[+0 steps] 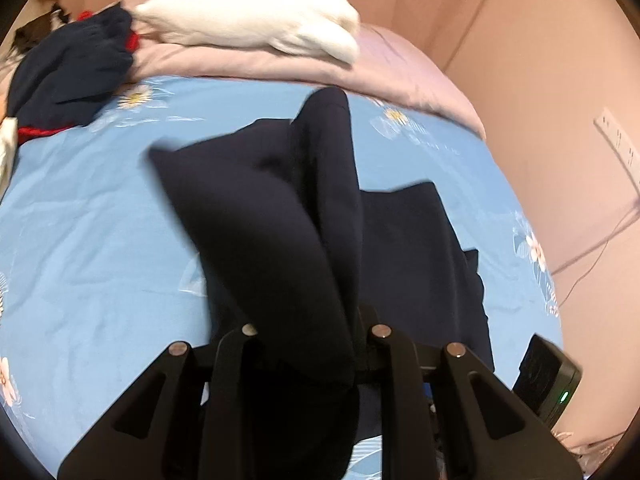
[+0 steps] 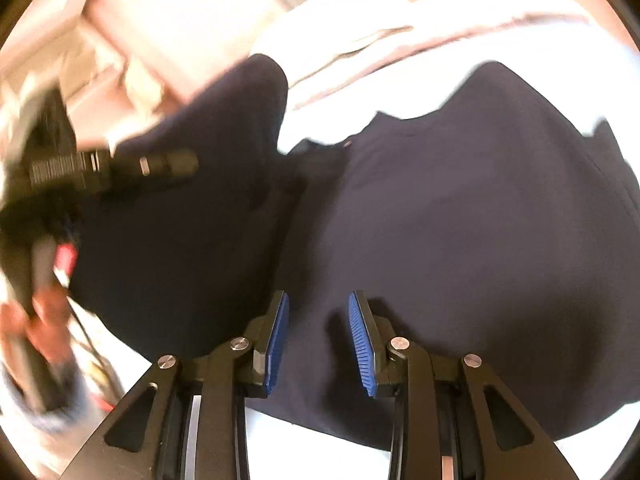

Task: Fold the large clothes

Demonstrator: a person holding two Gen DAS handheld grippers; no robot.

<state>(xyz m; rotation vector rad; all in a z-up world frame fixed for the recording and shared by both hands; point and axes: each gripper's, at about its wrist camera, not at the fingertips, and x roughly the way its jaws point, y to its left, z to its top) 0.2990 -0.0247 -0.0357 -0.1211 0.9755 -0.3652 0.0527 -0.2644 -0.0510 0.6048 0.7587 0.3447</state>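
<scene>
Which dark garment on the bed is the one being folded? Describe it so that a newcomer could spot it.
Start at the blue flowered sheet in the left wrist view. In its middle lies the navy garment, one part lifted in the left gripper. The other dark garment is bunched at the far left corner by the white pillow and has red trim; this one is plain.

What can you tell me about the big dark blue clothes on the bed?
The navy garment is plain, soft-looking dark cloth, partly spread on the blue flowered sheet. One fold is lifted up, pinched in the left gripper, and drapes over the rest. The right gripper hovers open above the flat part, blue pads apart.
</scene>
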